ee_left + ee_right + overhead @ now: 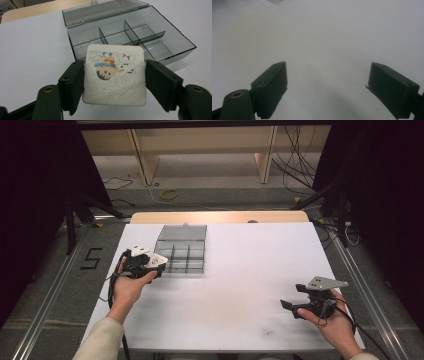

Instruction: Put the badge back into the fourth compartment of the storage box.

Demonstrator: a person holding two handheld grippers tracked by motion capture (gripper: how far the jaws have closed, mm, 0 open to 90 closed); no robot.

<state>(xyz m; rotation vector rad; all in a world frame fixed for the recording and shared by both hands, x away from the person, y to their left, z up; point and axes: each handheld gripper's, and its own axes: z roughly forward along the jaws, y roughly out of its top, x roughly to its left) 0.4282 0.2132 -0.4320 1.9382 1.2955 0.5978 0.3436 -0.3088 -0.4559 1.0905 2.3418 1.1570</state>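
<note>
Left gripper (113,77) clamps a white cartoon-print coaster (114,75) beside the open divided box (130,32), tabletop's left side.
Print's writing unreadable to us; right gripper (327,87) fingers wide near the right edge.

It looked like a lab recording rig: a white worktop (240,270) between black curtains (30,195), loose cables (295,165) at 1 o'clock, aluminium floor rails (50,290).

I read one sign: a black "5" (91,258) marked on the floor left of my table (240,285)
</note>
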